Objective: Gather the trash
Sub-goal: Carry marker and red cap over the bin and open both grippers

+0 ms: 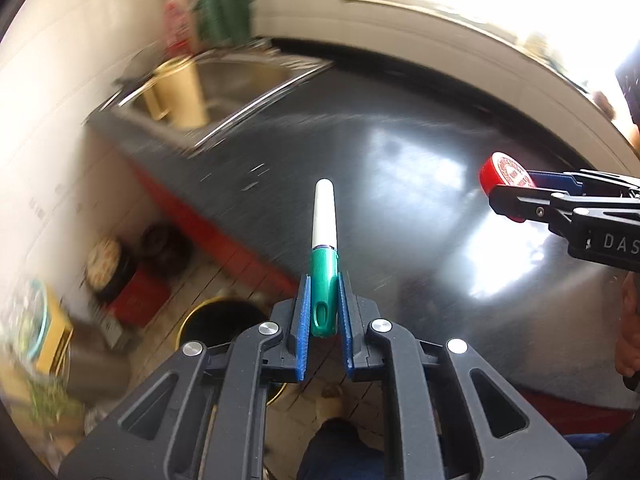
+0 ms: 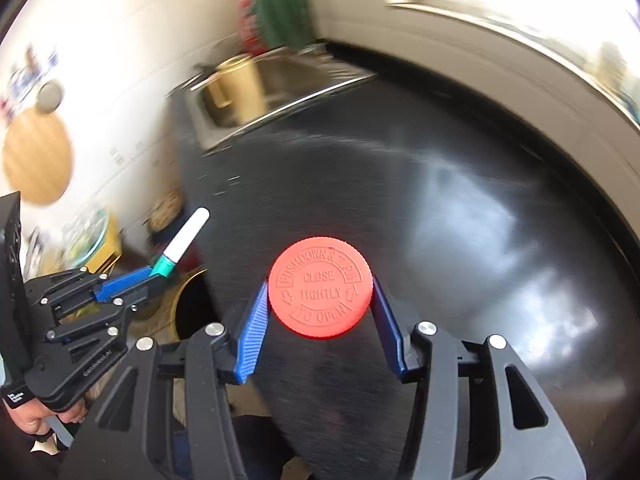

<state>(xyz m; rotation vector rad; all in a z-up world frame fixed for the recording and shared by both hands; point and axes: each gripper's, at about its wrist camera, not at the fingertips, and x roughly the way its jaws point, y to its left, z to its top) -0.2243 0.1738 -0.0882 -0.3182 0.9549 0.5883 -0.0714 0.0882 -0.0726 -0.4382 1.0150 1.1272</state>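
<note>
While both pieces of trash are already in your grip, neither has gone into a bin yet.

Your left gripper (image 1: 323, 316) is clamped fully down on the green-capped white marker pen (image 1: 324, 264), pinching it by the green cap with the white barrel sticking out ahead; your right gripper (image 2: 320, 300) sits about half-spread, its blue ribbed pads (image 2: 254, 330) pressed on either side of the round red plastic child-proof cap (image 2: 320, 287). Both items are lifted clear of the glossy black countertop (image 2: 460, 200), which shows no other litter in the part visible. Picking up looks finished; dropping remains. A dark round yellow-rimmed bin (image 1: 224, 320) stands on the floor just past the counter edge, below the marker, and looks like the likely target. The background is blurred.
</note>
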